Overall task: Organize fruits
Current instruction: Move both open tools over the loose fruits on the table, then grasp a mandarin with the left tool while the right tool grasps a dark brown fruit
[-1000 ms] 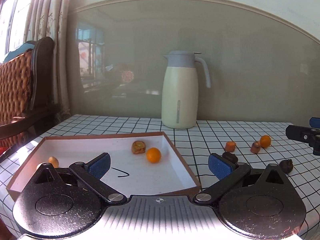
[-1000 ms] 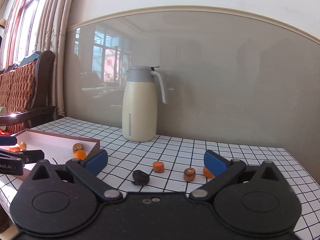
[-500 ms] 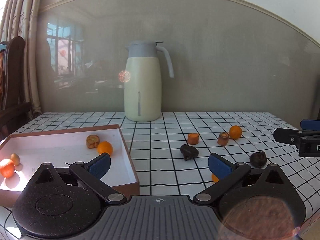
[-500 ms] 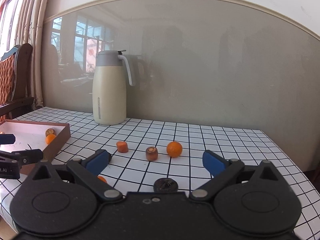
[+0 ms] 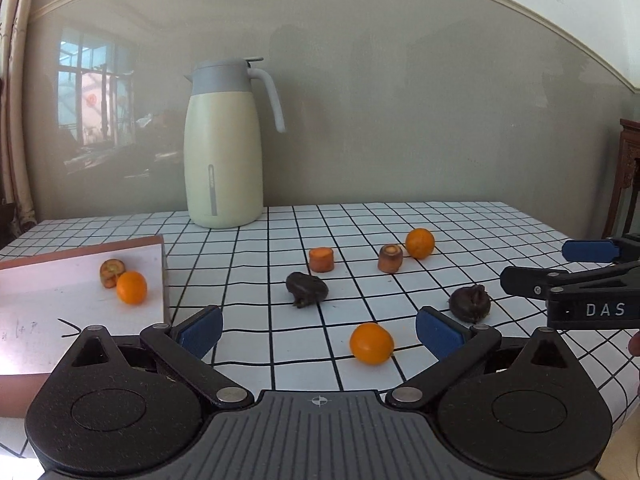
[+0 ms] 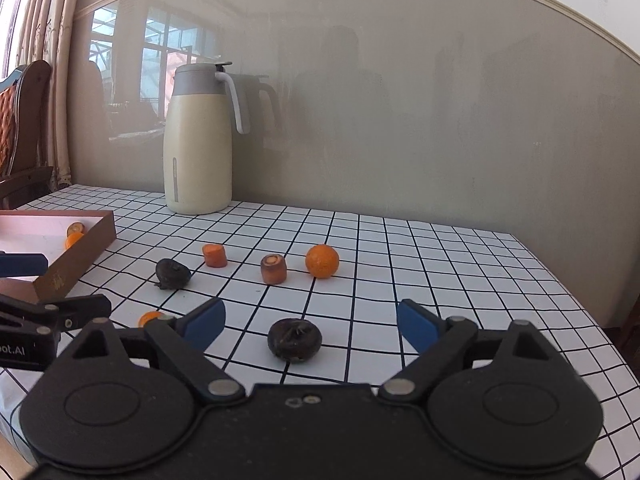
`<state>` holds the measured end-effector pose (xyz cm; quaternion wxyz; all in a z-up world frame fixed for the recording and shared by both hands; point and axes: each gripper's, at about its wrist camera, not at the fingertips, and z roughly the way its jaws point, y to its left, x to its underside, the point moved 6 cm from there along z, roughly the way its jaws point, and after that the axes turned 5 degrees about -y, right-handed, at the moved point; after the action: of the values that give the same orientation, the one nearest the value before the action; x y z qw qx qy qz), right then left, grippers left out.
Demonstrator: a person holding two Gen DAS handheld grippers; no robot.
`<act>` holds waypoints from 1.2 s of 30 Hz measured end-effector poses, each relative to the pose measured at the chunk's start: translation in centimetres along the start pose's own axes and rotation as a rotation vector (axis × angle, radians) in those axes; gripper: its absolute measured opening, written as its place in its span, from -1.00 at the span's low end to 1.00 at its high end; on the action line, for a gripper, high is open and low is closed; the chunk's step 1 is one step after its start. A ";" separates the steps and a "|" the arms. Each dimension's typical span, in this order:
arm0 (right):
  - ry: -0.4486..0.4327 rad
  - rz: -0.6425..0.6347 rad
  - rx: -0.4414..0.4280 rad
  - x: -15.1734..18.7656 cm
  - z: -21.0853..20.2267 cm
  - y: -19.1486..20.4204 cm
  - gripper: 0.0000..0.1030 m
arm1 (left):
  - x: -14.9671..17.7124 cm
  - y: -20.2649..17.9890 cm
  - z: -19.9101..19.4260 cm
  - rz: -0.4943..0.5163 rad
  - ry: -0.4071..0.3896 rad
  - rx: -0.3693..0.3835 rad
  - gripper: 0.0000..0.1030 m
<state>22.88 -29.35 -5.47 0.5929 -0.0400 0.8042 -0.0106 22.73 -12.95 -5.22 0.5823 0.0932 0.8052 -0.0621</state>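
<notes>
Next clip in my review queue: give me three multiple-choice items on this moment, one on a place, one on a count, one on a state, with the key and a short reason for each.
1. Where does the jug stand?
A. in the box
B. on the checked cloth by the wall
C. on the chair

2. How many dark wrinkled fruits lie on the cloth?
A. two
B. four
C. none

3. What holds for the right tool?
A. clamped on a carrot piece
C. carrying an orange
B. nothing gripped, a dark fruit between its fingers

Key:
1 B: the jug stands on the cloth at the back, outside the box.
2 A: the far dark fruit and the near dark fruit are the only two.
3 B: the jaws are closing with the near dark fruit between them, the pads clear of it.
</notes>
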 end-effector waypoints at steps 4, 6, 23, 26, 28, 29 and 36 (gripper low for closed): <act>0.014 0.016 -0.010 0.3 0.7 -0.2 0.48 | 0.4 -0.9 0.6 0.021 0.015 0.003 0.78; 0.021 0.020 -0.021 0.4 1.2 0.0 0.43 | 0.6 -1.2 1.1 0.027 0.034 0.006 0.72; 0.148 0.038 -0.033 2.3 5.5 0.5 0.13 | 2.3 -2.5 5.0 0.014 0.159 0.041 0.25; 0.171 0.051 -0.033 2.5 5.9 0.3 -0.08 | 2.3 -2.8 5.4 0.010 0.167 0.046 0.13; 0.184 0.061 -0.032 2.6 6.2 0.1 -0.20 | 2.4 -3.0 5.7 0.010 0.174 0.045 0.05; 0.186 0.064 -0.034 2.7 6.3 0.1 -0.23 | 2.5 -3.0 5.9 0.012 0.181 0.044 0.03; 0.207 0.036 -0.020 2.7 6.6 0.5 -0.24 | 2.6 -3.3 6.1 0.028 0.180 0.043 -0.27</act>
<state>28.36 -28.85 -10.05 0.5062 -0.0302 0.8619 0.0042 26.87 -17.28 -9.62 0.5064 0.1220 0.8513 -0.0628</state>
